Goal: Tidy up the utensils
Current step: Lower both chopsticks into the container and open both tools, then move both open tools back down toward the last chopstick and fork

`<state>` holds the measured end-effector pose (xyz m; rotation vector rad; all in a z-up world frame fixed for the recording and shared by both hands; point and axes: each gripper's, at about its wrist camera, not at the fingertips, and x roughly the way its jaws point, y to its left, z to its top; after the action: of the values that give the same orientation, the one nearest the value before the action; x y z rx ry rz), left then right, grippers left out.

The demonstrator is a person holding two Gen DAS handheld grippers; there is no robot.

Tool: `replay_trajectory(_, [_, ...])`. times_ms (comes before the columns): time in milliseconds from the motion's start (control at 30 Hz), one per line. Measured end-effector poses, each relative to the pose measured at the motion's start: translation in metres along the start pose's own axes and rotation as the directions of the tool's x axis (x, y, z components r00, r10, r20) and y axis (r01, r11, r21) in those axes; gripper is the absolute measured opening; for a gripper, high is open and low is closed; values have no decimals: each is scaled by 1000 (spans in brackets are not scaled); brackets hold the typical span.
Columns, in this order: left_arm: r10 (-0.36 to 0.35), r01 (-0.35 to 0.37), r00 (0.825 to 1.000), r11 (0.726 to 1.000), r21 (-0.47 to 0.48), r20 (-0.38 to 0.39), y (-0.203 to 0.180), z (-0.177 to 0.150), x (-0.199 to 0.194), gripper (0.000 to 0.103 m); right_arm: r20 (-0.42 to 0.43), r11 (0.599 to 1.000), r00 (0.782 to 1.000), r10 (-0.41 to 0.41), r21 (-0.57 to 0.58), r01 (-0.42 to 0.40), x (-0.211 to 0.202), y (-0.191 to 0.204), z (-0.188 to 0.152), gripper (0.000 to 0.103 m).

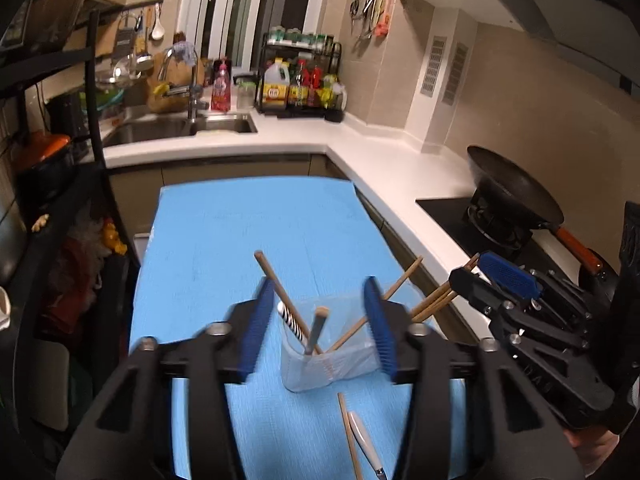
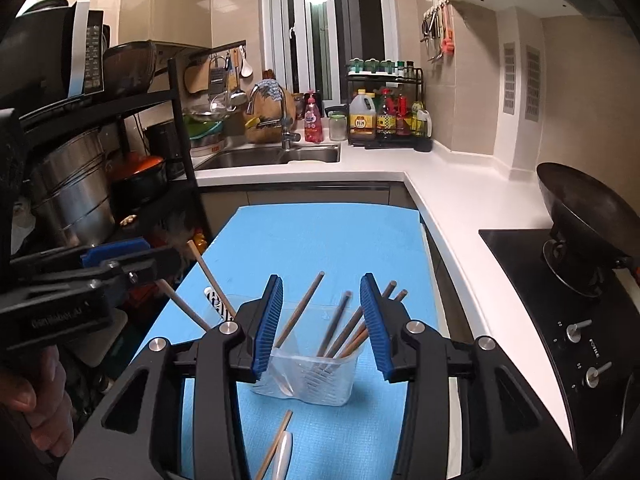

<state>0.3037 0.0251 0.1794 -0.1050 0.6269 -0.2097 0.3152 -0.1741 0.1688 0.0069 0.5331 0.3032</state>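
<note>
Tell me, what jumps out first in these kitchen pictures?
Two black claws with blue pads fill the foreground, the left claw and right claw both open above a bright blue mat. Between them stands a clear plastic holder bristling with wooden chopsticks, with one more chopstick and a pale utensil lying on the mat in front. To the right, a dark wok sits tilted on the black stove.

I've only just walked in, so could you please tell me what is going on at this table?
A person is sorting utensils into a clear plastic holder on the blue mat. Several chopsticks and a striped straw already stand in it. Both grippers, left and right, hover over the holder with jaws open and nothing in them. One chopstick and a white-handled utensil lie on the mat, not yet put away.
</note>
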Motion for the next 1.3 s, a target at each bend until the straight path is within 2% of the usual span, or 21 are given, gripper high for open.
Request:
replay_trajectory(133, [-19,18,998,1000,8,52,-4,-1,-18,48,26,1000,1000,-7,17,6,-17,-2,-5,42])
replay_trajectory(300, [9,-13,992,999,38,124,-14,-17,-43,48,62,999,998,-18,31,16,-45,-2,-18,42])
replay_trajectory(467, [25,-34,989,998,61,148,-23,-49,-61,32,67,999,998,-22,49,18,-70,-3,-43,40])
replay_trajectory(533, [28,-36,990,998,55,140,-23,-64,-65,23,59,998,998,-14,68,10,-77,-3,-55,30])
replay_trajectory(700, [30,-33,995,999,24,95,-19,-108,-67,20,28,994,1000,12,112,-15,-96,-1,-94,14])
replay_trajectory(900, [43,-42,999,999,-8,32,-14,-161,-67,18,-47,982,998,38,185,-29,-100,3,-149,14])
replay_trajectory(1100, [37,-37,999,995,-96,-1,-1,-204,-68,18,-176,960,979,100,275,-49,-78,10,-212,18])
replay_trajectory(1200, [52,-55,998,991,-124,-31,3,-230,-66,18,-228,945,965,127,324,-48,-65,10,-237,24])
replay_trajectory(1267, [65,-70,997,990,-119,-48,2,-244,-67,18,-260,937,956,135,347,-38,-58,10,-250,41])
replay_trajectory(1300, [69,-75,996,991,-115,-52,1,-248,-67,18,-277,923,947,165,383,-48,-52,8,-257,54])
